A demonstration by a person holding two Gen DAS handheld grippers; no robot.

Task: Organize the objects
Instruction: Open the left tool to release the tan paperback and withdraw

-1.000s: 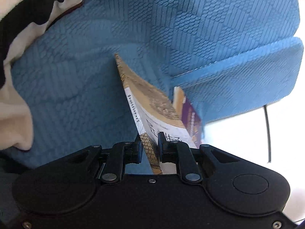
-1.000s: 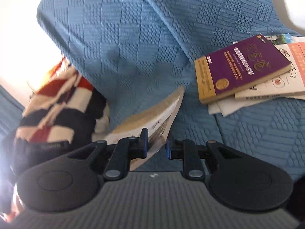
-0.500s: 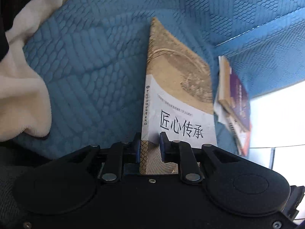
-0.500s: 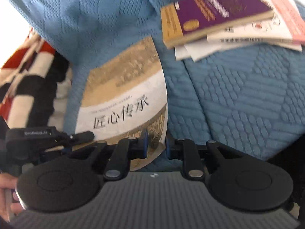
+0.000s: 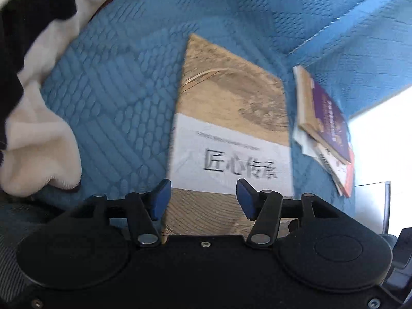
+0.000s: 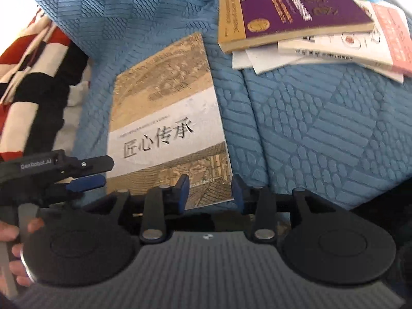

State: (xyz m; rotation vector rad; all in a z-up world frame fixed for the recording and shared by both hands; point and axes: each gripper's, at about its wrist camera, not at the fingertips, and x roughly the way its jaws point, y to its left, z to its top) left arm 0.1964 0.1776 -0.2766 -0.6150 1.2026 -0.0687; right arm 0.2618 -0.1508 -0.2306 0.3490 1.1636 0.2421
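**Both jaws let go of the tan book on the blue cover**

While the tan-and-white book (image 6: 167, 131) lies flat on the blue quilted cover (image 6: 322, 128), both sets of jaws have just been opening around its near edge. At the left gripper (image 5: 203, 198) the jaws stand about half apart, the book's lower edge between them, and the blue pads (image 5: 161, 198) are clear of it. At the right gripper (image 6: 209, 191) the jaws are parted less widely over the book's near right corner, pads not pressing on it. From the right wrist view the left gripper shows at the book's near left corner, a person's hand (image 6: 15, 252) below it.

Just beside the book, to its right, sits a stack of books (image 6: 322, 38) with a purple book (image 6: 303, 7) on top and white and pink ones under it. On the other side of the book lies a striped blanket (image 6: 31, 77) in red, black and cream
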